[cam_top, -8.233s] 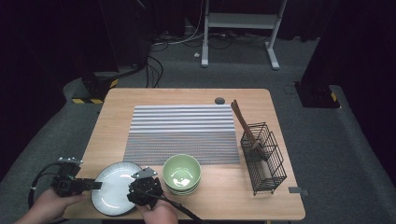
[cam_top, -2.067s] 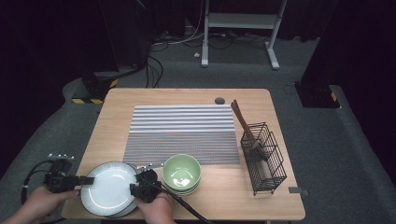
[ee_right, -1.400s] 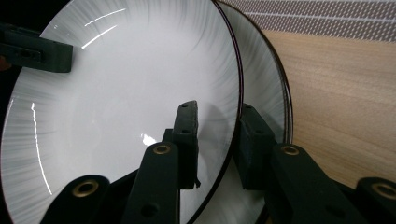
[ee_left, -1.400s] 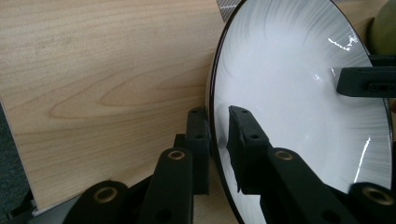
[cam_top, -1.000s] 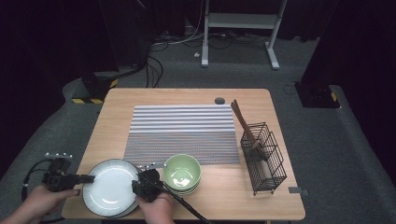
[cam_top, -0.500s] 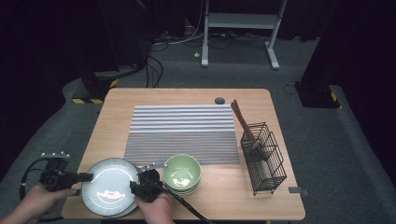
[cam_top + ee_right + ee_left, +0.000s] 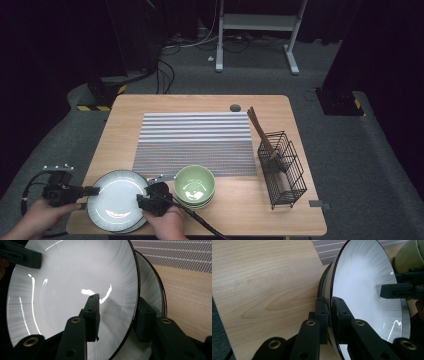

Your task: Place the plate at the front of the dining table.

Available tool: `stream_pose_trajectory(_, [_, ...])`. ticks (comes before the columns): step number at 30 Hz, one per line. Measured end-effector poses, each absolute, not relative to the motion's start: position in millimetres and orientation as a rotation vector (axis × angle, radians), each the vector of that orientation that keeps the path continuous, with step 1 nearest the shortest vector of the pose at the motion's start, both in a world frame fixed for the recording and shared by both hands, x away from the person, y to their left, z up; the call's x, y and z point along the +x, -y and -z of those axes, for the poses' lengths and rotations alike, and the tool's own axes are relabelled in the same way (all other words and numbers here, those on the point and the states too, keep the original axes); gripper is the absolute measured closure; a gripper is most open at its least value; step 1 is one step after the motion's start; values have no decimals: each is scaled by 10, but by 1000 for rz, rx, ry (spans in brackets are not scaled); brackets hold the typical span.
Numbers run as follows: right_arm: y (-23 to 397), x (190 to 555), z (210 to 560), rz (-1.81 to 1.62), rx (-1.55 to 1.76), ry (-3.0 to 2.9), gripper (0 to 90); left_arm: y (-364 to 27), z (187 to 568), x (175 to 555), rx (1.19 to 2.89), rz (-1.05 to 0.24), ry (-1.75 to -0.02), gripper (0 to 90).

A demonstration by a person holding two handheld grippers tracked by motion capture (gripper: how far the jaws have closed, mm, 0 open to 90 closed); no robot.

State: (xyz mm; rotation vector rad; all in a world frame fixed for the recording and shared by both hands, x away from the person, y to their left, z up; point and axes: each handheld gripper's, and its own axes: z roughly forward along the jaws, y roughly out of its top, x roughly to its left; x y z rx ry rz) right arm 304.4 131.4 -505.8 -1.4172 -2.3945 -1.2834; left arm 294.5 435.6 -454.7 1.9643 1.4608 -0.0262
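While the person leans in at the near edge of the table (image 7: 150,107), the high view shows a white plate (image 7: 117,200) lifted off a stack just left of the green bowls (image 7: 195,185), with the left gripper (image 7: 92,190) at the plate's far-from-bowl rim and the right gripper (image 7: 141,202) at the rim nearest the bowls. A striped mat (image 7: 195,142) lies beyond the bowls; a wire basket (image 7: 282,170) with chopsticks (image 7: 260,130) stands well to their right.

In the left gripper view, the left gripper (image 7: 329,308) is clamped tight on the plate's (image 7: 367,290) dark rim, the plate tilted steeply on edge, the bowls (image 7: 409,255) just behind it.

In the right gripper view, the right gripper (image 7: 117,312) has just been opening: its jaws straddle the plate's (image 7: 62,277) rim with a clear gap on either side, no longer pressing. A second plate (image 7: 150,287) sits right beneath.

With one grip loosened, the tilted plate hangs from a single rim pinch; it could swing or slip, knocking the stack or the bowls.
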Motion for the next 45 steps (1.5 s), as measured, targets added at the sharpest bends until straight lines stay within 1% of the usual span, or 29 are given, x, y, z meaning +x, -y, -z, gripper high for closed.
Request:
stream_pose_trajectory(4, [-1326, 3015, 5079, 1326, -1390, 2469, 629, -4366, 4560, 2944, 1969, 23, -1451, 827])
stream_pose_trajectory(9, [-1309, 3056, 5072, 1298, -1417, 2420, 667, -4360, 4585, 2947, 1969, 19, -1451, 819])
stream_pose_trajectory(13, [-1300, 3076, 5069, 1283, -1426, 2399, 680, -4345, 4608, 2950, 1987, 6, -1441, 804])
stream_pose_trajectory(15, [-1301, 3080, 5067, 1278, -1432, 2399, 683, -4339, 4615, 2950, 1989, 17, -1418, 772])
stream_pose_trajectory(16, [-1302, 3080, 5064, 1272, -1440, 2390, 685, -4340, 4617, 2952, 1989, 20, -1413, 732])
stream_pose_trajectory(17, [-1300, 3082, 5064, 1272, -1442, 2385, 687, -4337, 4622, 2952, 1988, 18, -1417, 732])
stream_pose_trajectory(19, [-1298, 3082, 5062, 1274, -1444, 2386, 691, -4346, 4629, 2953, 1986, 2, -1420, 792])
stream_pose_trajectory(20, [-1294, 3080, 5058, 1280, -1451, 2386, 696, -4343, 4633, 2954, 1978, 8, -1423, 796])
stream_pose_trajectory(28, [-1242, 3052, 4964, 1345, -1488, 2398, 746, -4322, 4641, 2956, 1963, -15, -1399, 810])
stream_pose_trajectory(31, [-1230, 3022, 4932, 1376, -1489, 2408, 758, -4329, 4649, 2936, 1934, -19, -1391, 817])
stream_pose_trajectory(40, [-1209, 2992, 4914, 1396, -1468, 2439, 762, -4324, 4635, 2906, 1912, -44, -1367, 826])
stream_pose_trajectory(45, [-1186, 2983, 4884, 1424, -1464, 2426, 787, -4330, 4625, 2896, 1896, -56, -1358, 831])
